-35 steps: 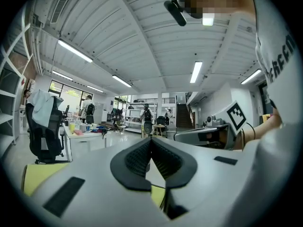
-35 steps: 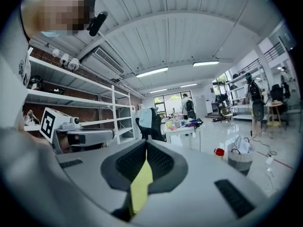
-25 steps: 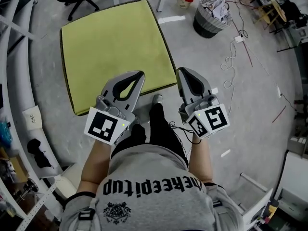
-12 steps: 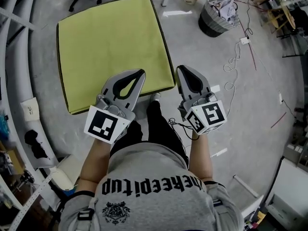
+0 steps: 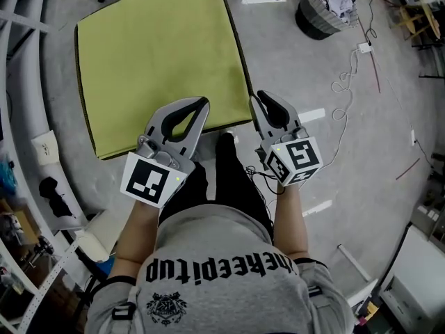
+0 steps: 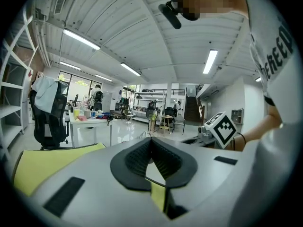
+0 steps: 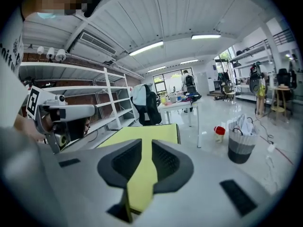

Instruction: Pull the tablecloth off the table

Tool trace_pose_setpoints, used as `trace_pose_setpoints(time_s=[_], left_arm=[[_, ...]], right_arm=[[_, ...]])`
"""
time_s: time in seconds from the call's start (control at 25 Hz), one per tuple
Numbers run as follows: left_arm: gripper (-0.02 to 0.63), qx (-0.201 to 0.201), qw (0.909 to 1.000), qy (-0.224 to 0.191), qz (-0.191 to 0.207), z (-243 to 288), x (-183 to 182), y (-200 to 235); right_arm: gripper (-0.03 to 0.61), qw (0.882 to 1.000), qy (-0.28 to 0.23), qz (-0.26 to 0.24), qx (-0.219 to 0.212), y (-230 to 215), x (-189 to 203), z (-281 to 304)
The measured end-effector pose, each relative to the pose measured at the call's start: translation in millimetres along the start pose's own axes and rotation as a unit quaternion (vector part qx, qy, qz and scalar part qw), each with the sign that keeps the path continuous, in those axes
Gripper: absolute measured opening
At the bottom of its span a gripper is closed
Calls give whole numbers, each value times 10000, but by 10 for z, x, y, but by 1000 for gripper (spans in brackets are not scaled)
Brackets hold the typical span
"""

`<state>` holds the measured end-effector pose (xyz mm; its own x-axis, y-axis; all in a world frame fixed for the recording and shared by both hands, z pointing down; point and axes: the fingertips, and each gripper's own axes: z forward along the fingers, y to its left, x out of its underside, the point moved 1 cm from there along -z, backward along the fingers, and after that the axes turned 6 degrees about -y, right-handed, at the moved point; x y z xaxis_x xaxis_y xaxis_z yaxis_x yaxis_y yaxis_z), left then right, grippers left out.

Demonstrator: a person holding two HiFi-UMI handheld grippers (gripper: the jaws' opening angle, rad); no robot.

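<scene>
A yellow-green tablecloth [image 5: 160, 54] covers the square table [image 5: 243, 68] in front of me, lying flat with its edges tucked. My left gripper [image 5: 202, 104] hovers over the cloth's near edge, shut, with nothing seen between its pads; its own view shows the tips [image 6: 151, 139] meeting and the cloth [image 6: 42, 162] below. My right gripper [image 5: 256, 97] sits just off the near right corner of the cloth. Its jaws are opening, and nothing is pinched between them. In the right gripper view only the cloth [image 7: 142, 136] on the table beyond shows through that gap [image 7: 147, 144].
A grey bin [image 5: 325, 5] full of paper stands on the floor to the right of the table, with a white cable [image 5: 345, 82] trailing near it. A red bucket [image 7: 219, 130], an office chair [image 7: 146, 105] and a white desk [image 7: 182, 105] lie beyond. Shelving [image 5: 21, 82] runs along the left.
The right gripper's jaws have parted. Both grippers have edged a little closer to the table's near edge, while the cloth lies as before.
</scene>
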<state>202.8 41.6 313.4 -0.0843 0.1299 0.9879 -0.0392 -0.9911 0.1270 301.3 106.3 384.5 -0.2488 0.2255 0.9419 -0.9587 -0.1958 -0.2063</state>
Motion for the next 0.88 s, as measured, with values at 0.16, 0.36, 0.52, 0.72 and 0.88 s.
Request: trace_pose_setpoints(time_s=[0.16, 0.36, 0.52, 0.72, 0.88], left_arm=[[14, -45, 9999, 80, -49, 37, 99, 23], [14, -101, 9998, 170, -94, 100, 226, 43], [14, -164, 9994, 261, -159, 116, 317, 68], [14, -241, 9987, 391, -215, 94, 418, 110], [14, -311, 9980, 493, -243, 86, 494, 145]], right_arm=[[80, 9996, 240, 159, 28, -75, 227, 40], [91, 9979, 566, 299, 65, -191, 532, 76], [95, 9957, 832, 398, 108, -244, 783, 103], [101, 9915, 1177, 514, 189, -286, 1136, 140], [101, 9872, 1437, 640, 260, -332, 1417, 142]])
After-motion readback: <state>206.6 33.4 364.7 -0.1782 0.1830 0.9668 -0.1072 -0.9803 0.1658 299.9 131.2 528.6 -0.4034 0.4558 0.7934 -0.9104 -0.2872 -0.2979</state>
